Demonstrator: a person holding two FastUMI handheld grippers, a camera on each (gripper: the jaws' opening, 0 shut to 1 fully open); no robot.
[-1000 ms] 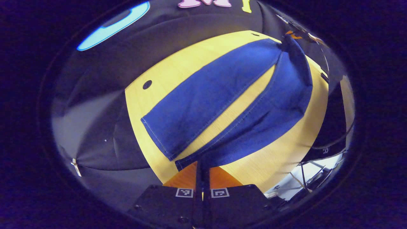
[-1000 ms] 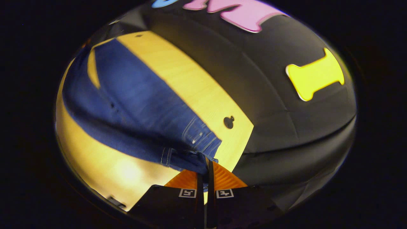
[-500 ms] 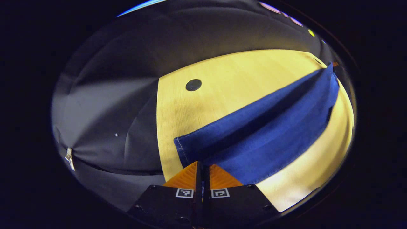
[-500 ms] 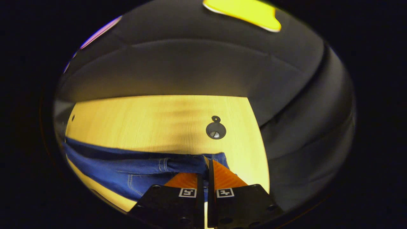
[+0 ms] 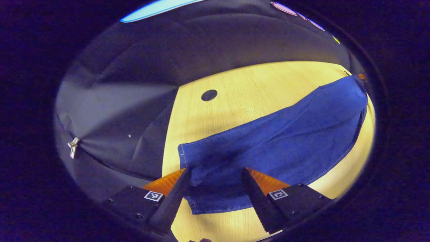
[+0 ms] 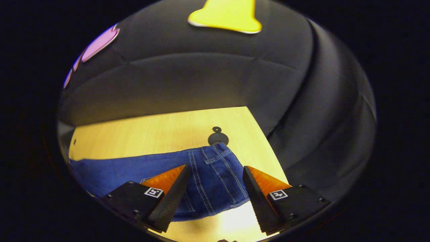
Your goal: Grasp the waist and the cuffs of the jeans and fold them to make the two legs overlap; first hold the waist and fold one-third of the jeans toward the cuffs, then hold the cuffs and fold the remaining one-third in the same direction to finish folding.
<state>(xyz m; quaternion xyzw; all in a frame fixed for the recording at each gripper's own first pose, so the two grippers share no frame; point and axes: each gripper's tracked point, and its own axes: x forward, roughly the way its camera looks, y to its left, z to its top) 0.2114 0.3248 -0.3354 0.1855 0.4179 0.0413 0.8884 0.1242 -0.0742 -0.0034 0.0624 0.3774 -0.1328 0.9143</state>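
Left gripper view gives me the cuff end of the jeans (image 5: pixel 268 148), lying flat on the light wooden bench (image 5: pixel 242 87) with one leg stacked on the other, so that I see a single blue band running away from me toward the far right of the bench. My left hand-held gripper (image 5: pixel 215 181) stands wide open just over the cuffs; its two fingers straddle the hem and I cannot see either of them pressing the denim. The hemmed edge lies between the fingers, close to the bench's near left corner. Beyond the jeans there is a dark round hole (image 5: pixel 209 95) in the bench top, well apart from the cloth. A small orange piece shows at the far end of the jeans, too small for me to tell what it is.

Right gripper view gives me the waist end of the jeans (image 6: pixel 215 178), with belt loops and stitched seams in sight, flat on the bench (image 6: pixel 151 134). My right hand-held gripper (image 6: pixel 215 188) is also spread wide, one finger on each side of the waistband, holding nothing. The waistband's far corner lies just beside a round cable hole (image 6: pixel 218 137) in the bench.
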